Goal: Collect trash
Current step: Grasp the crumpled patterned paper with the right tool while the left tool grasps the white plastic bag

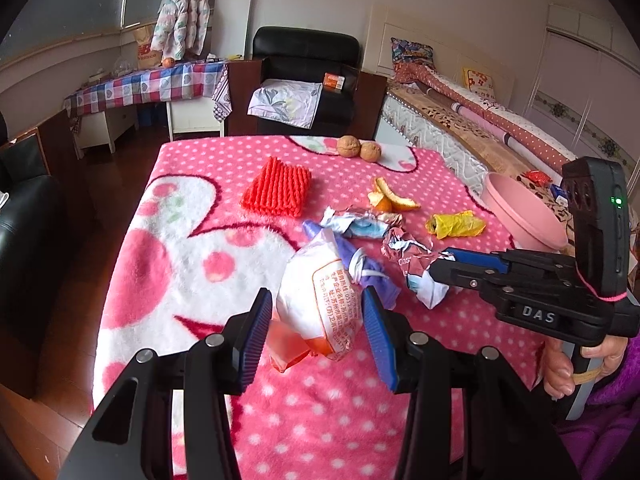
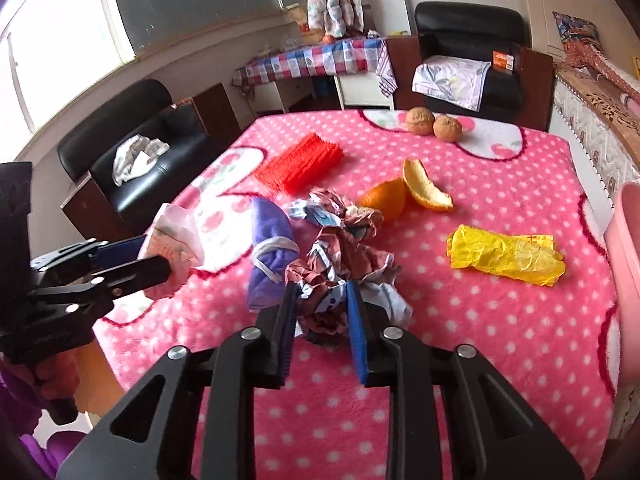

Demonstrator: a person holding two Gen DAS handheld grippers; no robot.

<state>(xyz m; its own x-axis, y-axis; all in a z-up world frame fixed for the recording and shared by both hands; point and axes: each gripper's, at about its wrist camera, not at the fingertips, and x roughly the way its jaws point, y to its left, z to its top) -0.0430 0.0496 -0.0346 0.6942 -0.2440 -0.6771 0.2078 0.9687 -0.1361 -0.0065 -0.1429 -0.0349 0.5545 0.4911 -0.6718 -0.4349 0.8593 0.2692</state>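
The crumpled brown-and-white wrapper (image 2: 340, 276) lies near the middle of the table, toward its near edge, and the right gripper (image 2: 320, 312) has it pinched between narrow blue pads, the paper bulging out above and to the right of them. Just to its left lies a folded purple cloth (image 2: 266, 240) with a white cord, touching the wrapper. The left gripper (image 1: 316, 312) holds a white snack bag (image 1: 320, 292) with orange print, its pads pressed on both sides at a middling width, near the table's left edge. The left wrist view shows the orange bottom of that bag hanging below the pads and a hand (image 1: 576, 364) in a purple sleeve on the right gripper's handle; the right wrist view shows the bag only from the side, pale and blurred. A second crumpled foil wrapper (image 1: 360, 222) sits just beyond the first. Orange peel (image 2: 404, 194) lies further toward the far edge, a yellow crumpled wrapper (image 2: 504, 258) well to the right of it, a red foam net (image 2: 300, 166) toward the far left, and two walnuts (image 2: 434, 124) touching each other at the far edge. A pink basin (image 1: 520, 216) stands off the right edge, on the bed. The table wears a fluffy pink blanket (image 2: 500, 340) with white dots. Around it stand a black armchair (image 2: 472, 36), a black sofa (image 2: 120, 148), a checked-cloth side table (image 2: 312, 60) and a bed (image 1: 480, 128) with rolled bedding.
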